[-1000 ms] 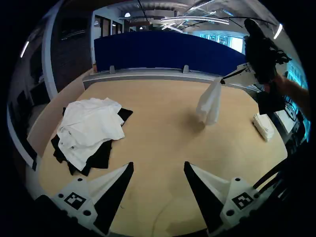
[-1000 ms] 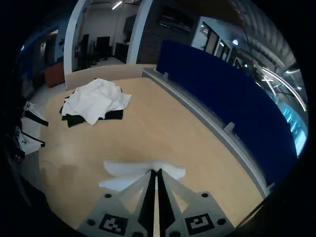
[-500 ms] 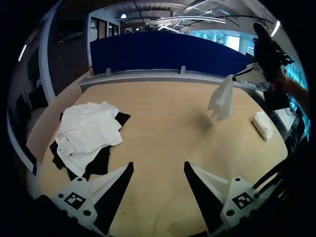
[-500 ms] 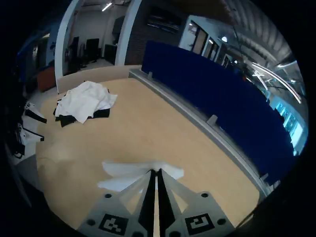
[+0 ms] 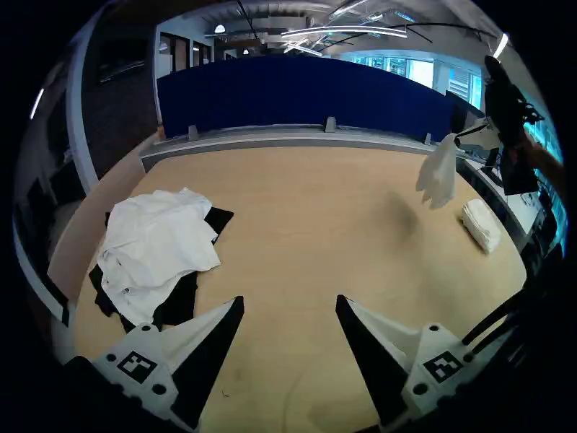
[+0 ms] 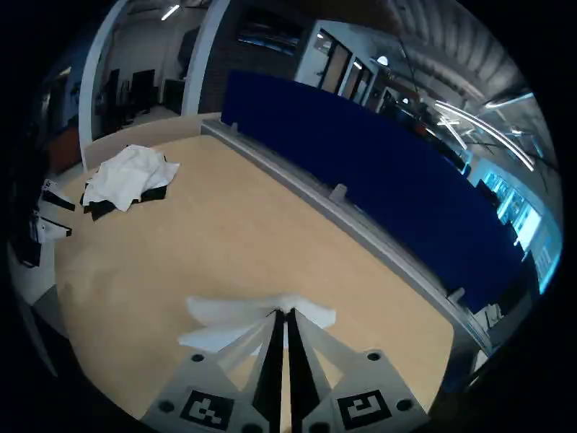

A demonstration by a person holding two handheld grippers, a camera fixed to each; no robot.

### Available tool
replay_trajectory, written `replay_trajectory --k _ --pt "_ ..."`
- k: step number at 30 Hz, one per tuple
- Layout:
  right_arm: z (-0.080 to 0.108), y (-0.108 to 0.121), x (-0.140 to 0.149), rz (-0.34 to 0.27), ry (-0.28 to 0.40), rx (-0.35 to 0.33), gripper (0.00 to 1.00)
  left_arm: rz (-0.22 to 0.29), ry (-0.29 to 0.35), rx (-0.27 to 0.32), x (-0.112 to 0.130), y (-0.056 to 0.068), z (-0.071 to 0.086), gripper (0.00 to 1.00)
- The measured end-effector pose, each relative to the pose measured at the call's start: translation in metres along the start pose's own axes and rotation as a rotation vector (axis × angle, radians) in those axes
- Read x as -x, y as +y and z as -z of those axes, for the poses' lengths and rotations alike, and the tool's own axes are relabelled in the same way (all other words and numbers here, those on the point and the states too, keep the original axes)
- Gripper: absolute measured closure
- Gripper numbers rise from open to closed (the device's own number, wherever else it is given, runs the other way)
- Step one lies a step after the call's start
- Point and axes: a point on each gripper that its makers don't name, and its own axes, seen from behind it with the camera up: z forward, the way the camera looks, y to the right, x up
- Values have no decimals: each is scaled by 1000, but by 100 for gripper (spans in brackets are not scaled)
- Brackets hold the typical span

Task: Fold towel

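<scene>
A small white towel [image 5: 438,175] hangs in the air at the far right of the wooden table [image 5: 310,216], pinched by my right gripper [image 5: 461,137], which a hand holds. In the right gripper view that gripper [image 6: 284,315] is shut on the towel [image 6: 249,319], whose white cloth bunches just beyond the fingertips. My left gripper [image 5: 288,307] stands open low over the table's near edge, nothing between its fingers. A folded white towel [image 5: 482,226] lies on the table at the right edge, below the hanging one.
A heap of white and black clothes [image 5: 155,249] lies at the table's left, also seen far off as the clothes heap [image 6: 126,180]. A blue partition [image 5: 296,90] with a grey rail runs along the table's far side. The left gripper [image 6: 43,216] shows at the left edge.
My right gripper has carried the hanging towel higher and to the right, toward the folded towel. The left gripper has stayed open in place.
</scene>
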Motion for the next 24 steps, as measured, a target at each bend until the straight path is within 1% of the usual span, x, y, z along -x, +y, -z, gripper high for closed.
replay_trajectory --k 6,12,18,24 --pt "18 36 24 -16 -19 41 97 -3 -4 -4 -2 3 -3 6" --pt "34 68 45 -41 -35 79 97 0 -11 -7 -4 6 -5 5" --pt "47 93 65 -64 -49 112 97 -14 -16 -12 -5 8 -5 6" --pt "59 114 86 -78 -69 140 97 -23 -20 -16 -6 10 -5 6"
